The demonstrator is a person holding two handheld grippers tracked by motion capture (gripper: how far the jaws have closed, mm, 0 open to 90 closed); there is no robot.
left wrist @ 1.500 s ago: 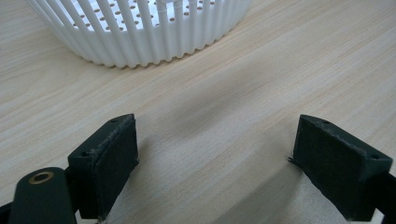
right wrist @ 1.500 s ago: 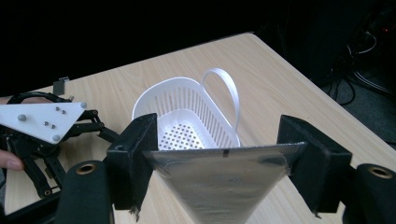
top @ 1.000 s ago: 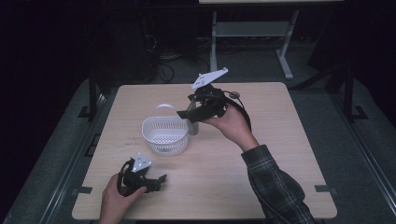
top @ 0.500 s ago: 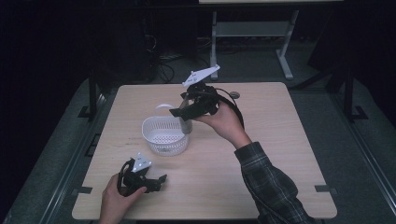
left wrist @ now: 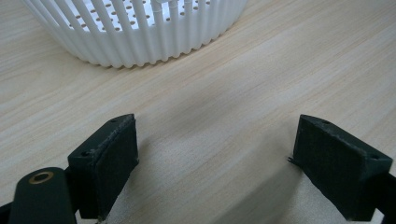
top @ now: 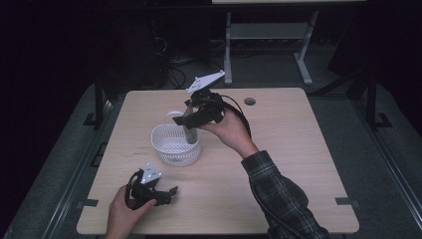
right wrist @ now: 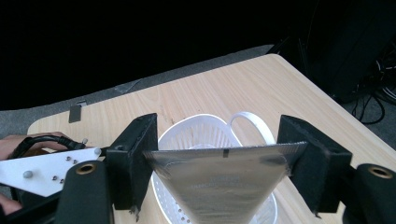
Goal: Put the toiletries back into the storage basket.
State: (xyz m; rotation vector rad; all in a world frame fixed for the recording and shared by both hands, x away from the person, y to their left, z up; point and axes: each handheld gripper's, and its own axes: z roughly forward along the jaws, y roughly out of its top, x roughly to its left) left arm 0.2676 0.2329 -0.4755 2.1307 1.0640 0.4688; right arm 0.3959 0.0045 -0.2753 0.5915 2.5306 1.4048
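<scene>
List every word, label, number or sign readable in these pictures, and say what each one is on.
No text can be read anywhere.
Silver pouch, held in the right gripper above the white basket: a faint embossed patch on its face, too blurred to read.
A small dark mark on the pouch's top edge: no letters or digits to make out.
Left gripper, basket and table: no lettering.

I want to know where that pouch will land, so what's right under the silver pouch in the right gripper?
The white basket sits below the silver pouch, held in the right gripper. Its perforated floor shows beside the pouch; the part behind the pouch is covered.
</scene>
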